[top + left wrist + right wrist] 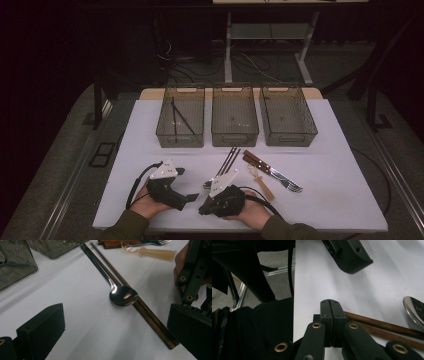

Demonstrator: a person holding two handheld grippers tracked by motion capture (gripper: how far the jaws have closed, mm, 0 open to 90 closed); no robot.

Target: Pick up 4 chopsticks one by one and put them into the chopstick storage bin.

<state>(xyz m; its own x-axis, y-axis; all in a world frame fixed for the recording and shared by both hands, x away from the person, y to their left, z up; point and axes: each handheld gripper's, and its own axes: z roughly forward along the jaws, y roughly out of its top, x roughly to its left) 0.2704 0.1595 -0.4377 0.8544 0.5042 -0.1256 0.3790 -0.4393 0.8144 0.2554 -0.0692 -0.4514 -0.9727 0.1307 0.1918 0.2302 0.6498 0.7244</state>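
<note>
My left gripper (115, 335) is open, its two black jaws wide apart and low over the white table (82, 302), with nothing between them. Just beyond its jaws lie a metal spoon (123, 296) and a pair of dark wooden chopsticks (150, 317), side by side. My right gripper (330, 307) is shut and holds nothing; its tip rests beside the near ends of the chopsticks (387, 326). In the high view both grippers sit at the table's near edge, left gripper (187, 185) and right gripper (204, 210) pointing toward each other.
Three translucent bins stand in a row at the back: left (165, 131), middle (234, 136), right (289, 137). The left bin holds dark chopsticks (181, 120). Wooden-handled forks (270, 170) and a pale plastic utensil (261, 182) lie right of the spoon.
</note>
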